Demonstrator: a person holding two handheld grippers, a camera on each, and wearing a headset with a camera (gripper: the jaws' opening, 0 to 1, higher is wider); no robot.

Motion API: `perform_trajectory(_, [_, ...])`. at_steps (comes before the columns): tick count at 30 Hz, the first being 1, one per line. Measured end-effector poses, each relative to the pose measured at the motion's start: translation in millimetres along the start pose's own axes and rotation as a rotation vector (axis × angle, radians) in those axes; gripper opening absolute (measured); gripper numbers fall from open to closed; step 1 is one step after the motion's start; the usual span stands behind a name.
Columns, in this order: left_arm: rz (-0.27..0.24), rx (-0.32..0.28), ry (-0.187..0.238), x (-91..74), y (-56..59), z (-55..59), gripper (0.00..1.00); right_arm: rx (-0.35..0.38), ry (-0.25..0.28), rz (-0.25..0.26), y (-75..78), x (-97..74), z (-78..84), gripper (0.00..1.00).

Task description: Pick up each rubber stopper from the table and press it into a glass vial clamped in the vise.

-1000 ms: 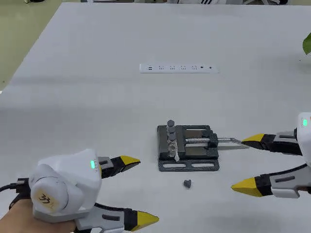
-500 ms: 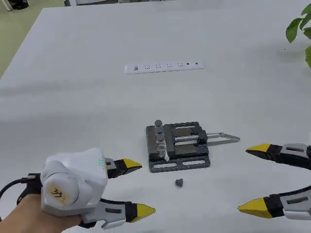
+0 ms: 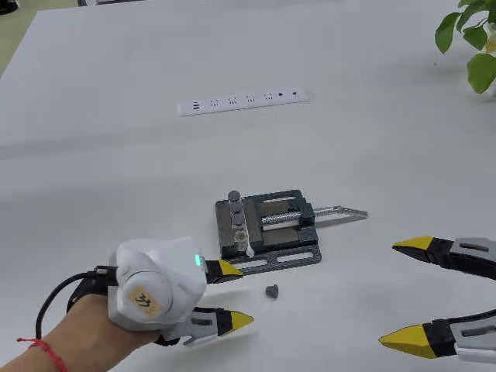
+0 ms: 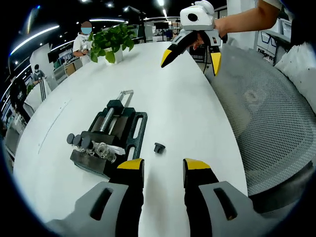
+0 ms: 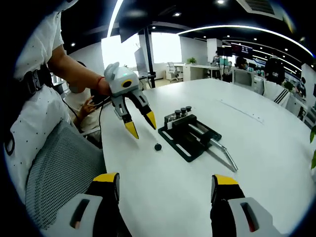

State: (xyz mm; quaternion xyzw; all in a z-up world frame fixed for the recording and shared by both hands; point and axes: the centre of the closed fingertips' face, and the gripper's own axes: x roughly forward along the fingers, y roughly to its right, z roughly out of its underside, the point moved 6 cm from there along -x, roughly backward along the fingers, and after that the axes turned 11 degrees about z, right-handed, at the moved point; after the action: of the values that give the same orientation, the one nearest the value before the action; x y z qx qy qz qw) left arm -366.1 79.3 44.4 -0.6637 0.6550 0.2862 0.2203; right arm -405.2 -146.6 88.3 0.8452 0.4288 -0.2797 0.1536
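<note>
On the white desk [image 3: 116, 155] sits a small black vise [image 3: 279, 232], its screw handle [image 3: 341, 213] pointing towards the right tongs. A row of glass vials [image 3: 237, 221] is clamped upright in the vise, along the end away from the handle. Three of them carry dark stoppers [image 4: 78, 140] in their mouths. At the end of the row nearest the person clear glass shows instead of a dark cap, though how many vials stand there is hard to tell.

One loose rubber stopper [image 3: 271, 291] lies on the desk just in front of the vise, apart from it and touching neither pair of tongs. In the left gripper view it lies just ahead of the yellow tips, a little left of the gap's middle.

The left tongs [image 3: 235, 294] hover low over the desk beside that stopper, parted by a modest gap and holding nothing. The right tongs [image 3: 397, 293] hang well off to the other side, spread wide and empty.

A white power strip [image 3: 242, 101] lies farther back on the desk, and a leafy plant [image 3: 465, 39] stands at the far corner.
</note>
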Motion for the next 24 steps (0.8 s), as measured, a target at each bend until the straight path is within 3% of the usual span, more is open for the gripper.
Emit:
perform_trajectory(8, [0.027, 0.043, -0.04, 21.4, -12.7, 5.2, 0.2, 0.026, 0.002, 0.006, 0.4, -5.3, 8.6, 0.74])
perform_trajectory(14, [0.032, 0.067, -0.058, 28.7, -16.8, 6.0, 0.14, 0.041, 0.001, 0.014, 0.6, -6.8, 10.4, 0.74])
perform_trajectory(24, [0.045, 0.086, -0.071, 35.5, -16.3, 1.0, 0.09, 0.048, -0.004, 0.024, 2.7, -6.6, 9.4, 0.73])
